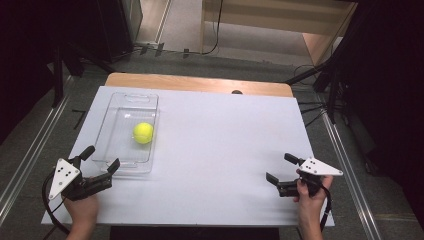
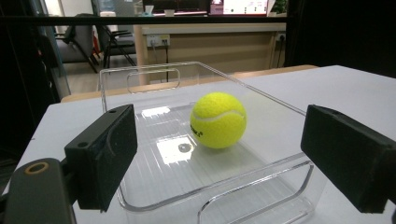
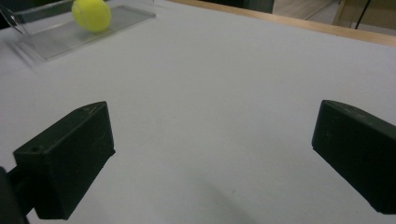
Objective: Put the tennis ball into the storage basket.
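White table (image 1: pixel 215 150), tennis ball (image 1: pixel 143 133) in clear tray (image 1: pixel 150 107) beyond wide left tongs (image 1: pixel 102 162); right tongs (image 1: pixel 282 167) wide, well apart.

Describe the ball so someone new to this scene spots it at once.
On the white table, look to the far left for a clear plastic tray, just ahead of the left gripper. The ball sits inside it: a bright yellow tennis ball, the one vivid colour on the table.
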A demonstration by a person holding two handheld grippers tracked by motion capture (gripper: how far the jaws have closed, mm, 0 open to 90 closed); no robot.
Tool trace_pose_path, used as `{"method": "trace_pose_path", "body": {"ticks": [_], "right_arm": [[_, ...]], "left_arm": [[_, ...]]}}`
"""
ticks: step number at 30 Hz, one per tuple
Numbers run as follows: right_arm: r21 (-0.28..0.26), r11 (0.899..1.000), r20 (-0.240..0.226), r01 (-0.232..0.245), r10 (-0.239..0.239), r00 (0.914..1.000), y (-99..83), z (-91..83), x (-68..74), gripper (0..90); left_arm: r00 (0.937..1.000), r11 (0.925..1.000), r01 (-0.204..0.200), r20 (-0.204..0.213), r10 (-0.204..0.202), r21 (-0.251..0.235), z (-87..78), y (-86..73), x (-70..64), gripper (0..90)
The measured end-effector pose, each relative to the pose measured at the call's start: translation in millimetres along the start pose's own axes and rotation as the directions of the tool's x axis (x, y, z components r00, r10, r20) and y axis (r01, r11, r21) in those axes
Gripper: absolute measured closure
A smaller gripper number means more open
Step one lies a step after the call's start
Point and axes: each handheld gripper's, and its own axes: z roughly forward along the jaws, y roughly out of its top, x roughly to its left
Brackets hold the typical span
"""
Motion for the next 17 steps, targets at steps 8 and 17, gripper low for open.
{"method": "trace_pose_path", "body": {"ticks": [8, 17], "right_arm": [[-0.065, 0.998, 0.020, -0.020, 0.022, 0.9996, -15.7, -9.0, -6.3, 0.0], [-0.105, 0.993, 0.024, -0.057, 0.060, 0.9979, -24.2, -10.8, -11.8, 0.0]], "left_arm": [[1.0000, 0.9999, 0.009, 0.000, -0.009, -0.007, -0.7, 0.0, 0.5, 11.3], [1.0000, 0.9999, 0.009, 0.003, -0.009, -0.006, -0.6, 0.3, 1.1, 11.3]]}}
